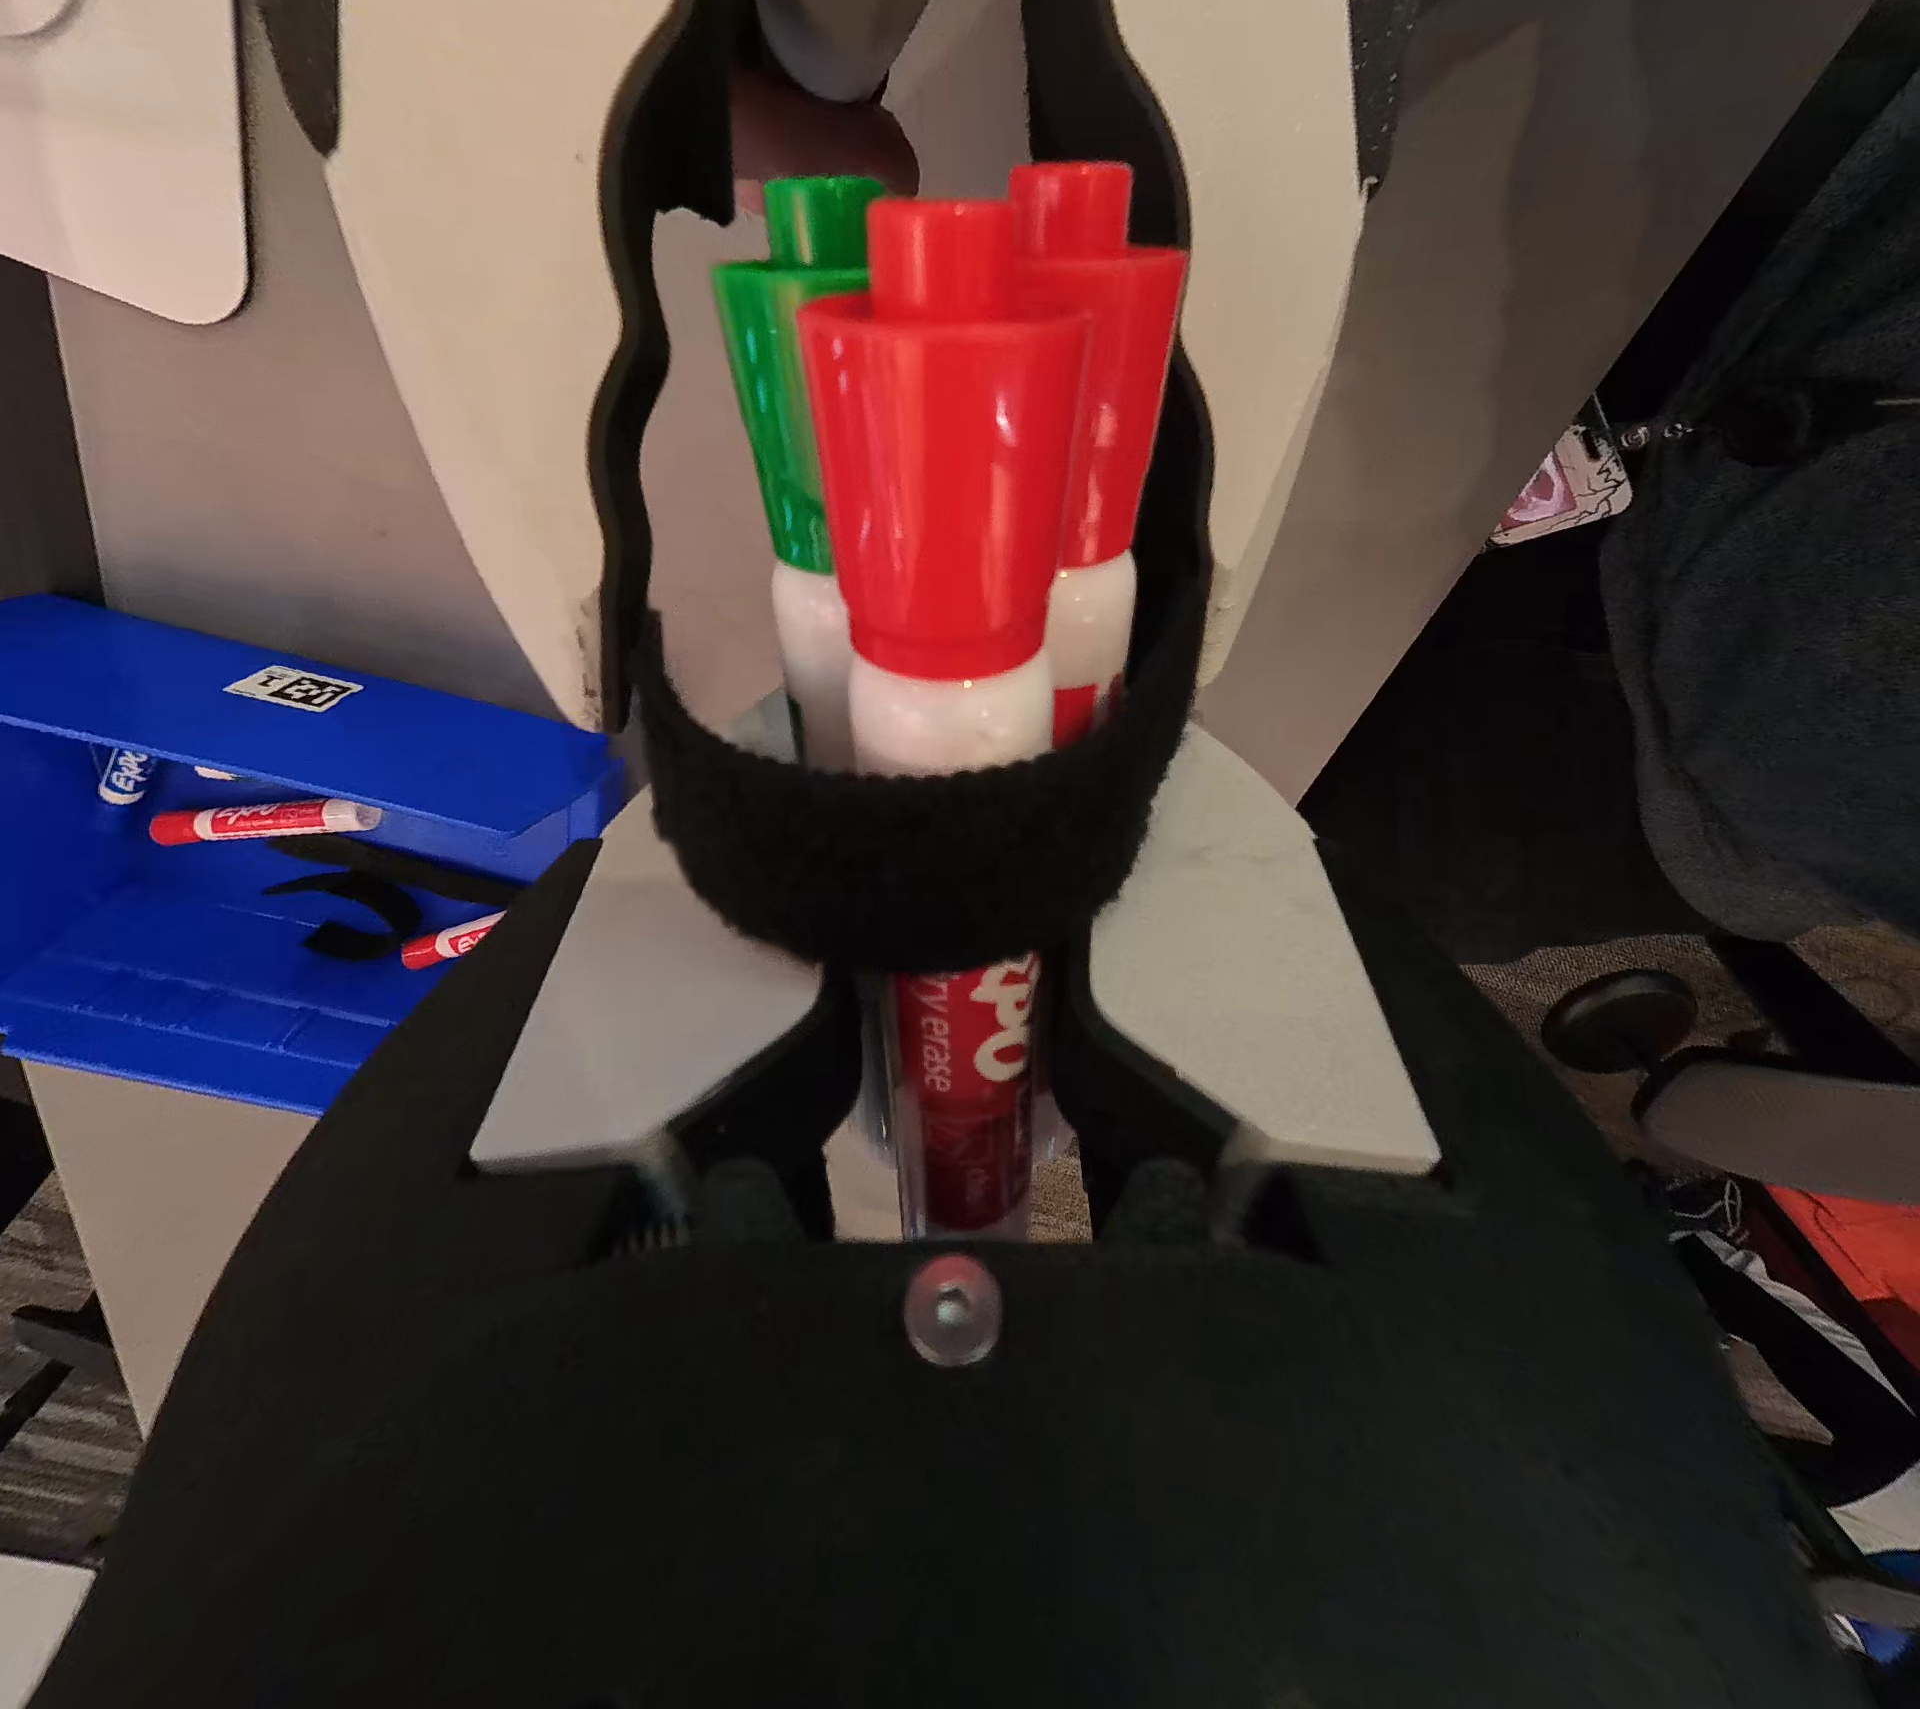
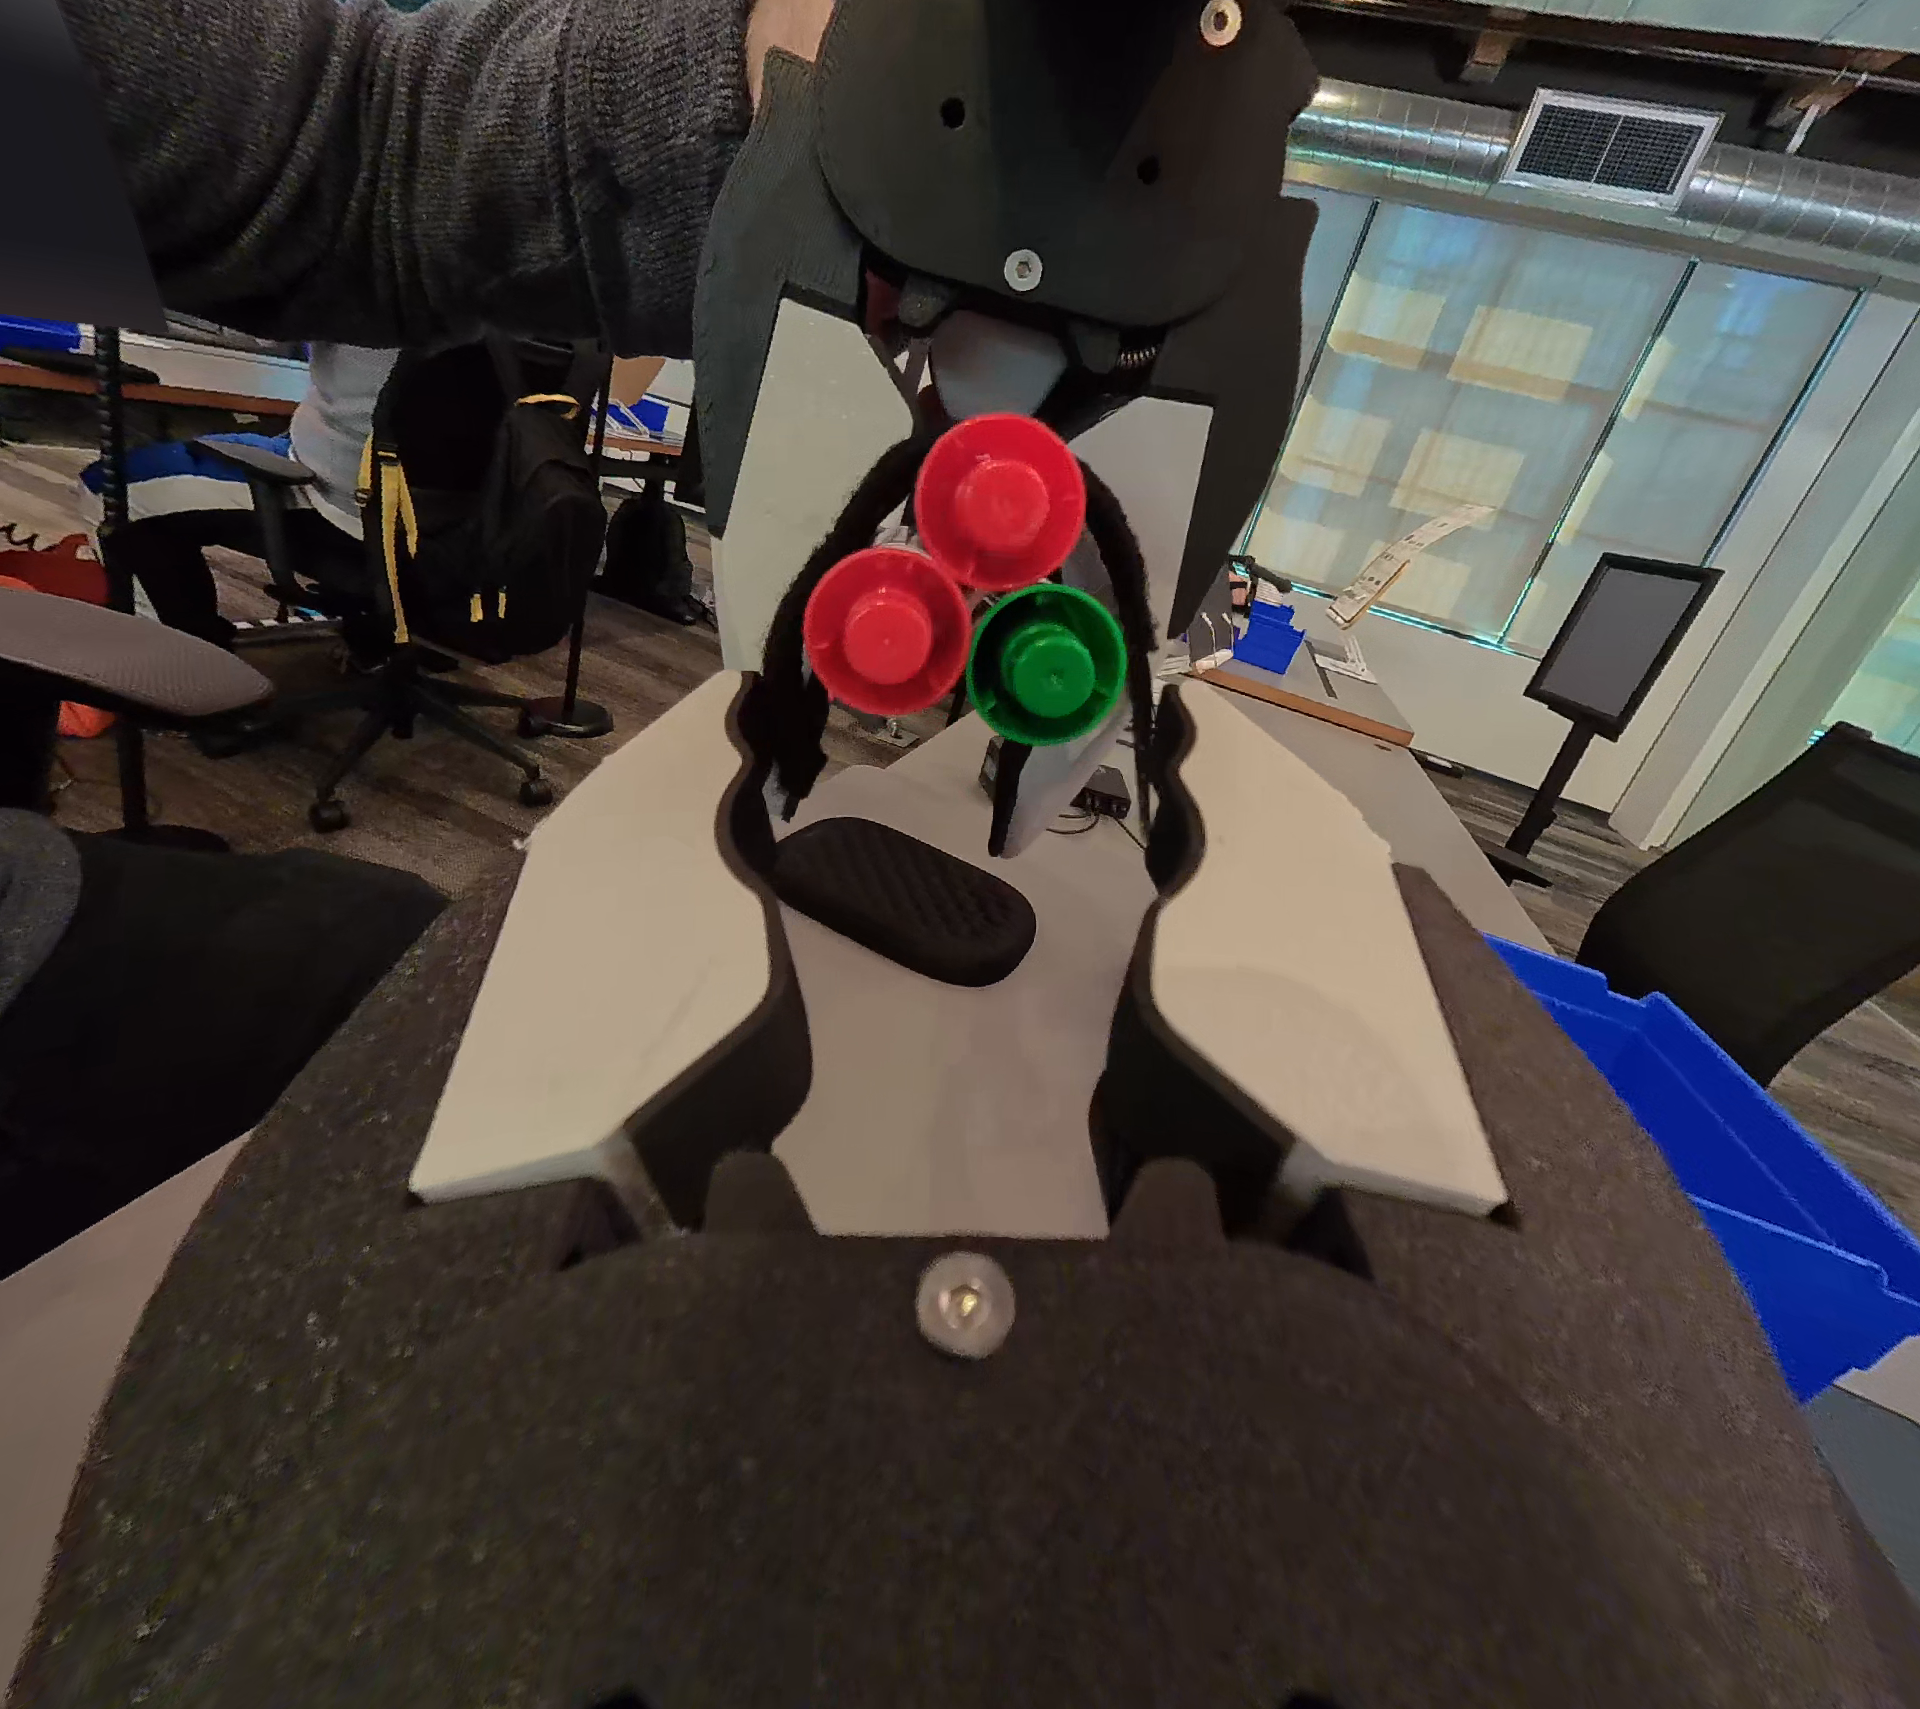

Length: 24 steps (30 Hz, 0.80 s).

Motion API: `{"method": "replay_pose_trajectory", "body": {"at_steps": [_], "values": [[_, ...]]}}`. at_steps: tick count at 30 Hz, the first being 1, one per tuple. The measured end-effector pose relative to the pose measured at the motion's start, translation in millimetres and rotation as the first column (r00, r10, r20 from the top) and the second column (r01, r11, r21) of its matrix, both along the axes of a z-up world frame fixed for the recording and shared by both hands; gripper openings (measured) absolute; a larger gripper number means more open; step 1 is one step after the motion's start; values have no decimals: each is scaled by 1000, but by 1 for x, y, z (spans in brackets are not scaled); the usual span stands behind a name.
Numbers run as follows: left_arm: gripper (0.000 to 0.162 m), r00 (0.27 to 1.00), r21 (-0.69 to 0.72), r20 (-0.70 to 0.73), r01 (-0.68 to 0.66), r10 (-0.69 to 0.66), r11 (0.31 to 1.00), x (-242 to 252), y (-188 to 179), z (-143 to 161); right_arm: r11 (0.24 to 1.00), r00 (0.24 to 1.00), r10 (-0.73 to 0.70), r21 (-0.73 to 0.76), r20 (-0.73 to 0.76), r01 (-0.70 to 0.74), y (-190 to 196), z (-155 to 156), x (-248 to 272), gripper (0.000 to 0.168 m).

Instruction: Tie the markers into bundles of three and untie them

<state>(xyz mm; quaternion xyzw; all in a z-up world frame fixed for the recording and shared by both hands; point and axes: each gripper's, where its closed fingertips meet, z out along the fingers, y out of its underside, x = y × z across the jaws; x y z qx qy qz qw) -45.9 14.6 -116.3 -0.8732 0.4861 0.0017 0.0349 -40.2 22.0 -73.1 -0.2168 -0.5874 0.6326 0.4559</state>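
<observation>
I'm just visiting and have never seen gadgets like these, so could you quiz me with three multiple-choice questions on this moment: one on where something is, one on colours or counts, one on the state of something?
1. Where do the spare markers lie?
A. In a blue bin
B. On a chair
C. On the floor

2. Which caps does the bundle show?
A. Three green
B. Two red, one green
C. Two green, one red

3. How is the black strap?
A. Lying flat in the bin
B. Looped round the bundle
C. Hanging from a chair

Answers: 1 A, they rest inside the blue bin. 2 B, the right wrist view shows the caps end-on. 3 B, it circles the barrels held by the left gripper.
</observation>
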Motion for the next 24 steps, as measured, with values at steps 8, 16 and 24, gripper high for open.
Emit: {"method": "replay_pose_trajectory", "body": {"at_steps": [8, 16, 24], "values": [[45, 1000, -8, 4, 7, -7, 1000, 2, 0, 0, 999, 999, -44, -12, -15, 44, 5, 2, -3, 85], [43, 1000, -35, -2, 26, -26, 999, 5, -4, -5, 997, 996, -76, 20, -55, 78, 4, 5, -2, 85], [43, 998, -76, -5, 55, -55, 996, 9, -9, -12, 995, 994, -62, 70, -86, 68, -1, 4, 2, 77]]}}
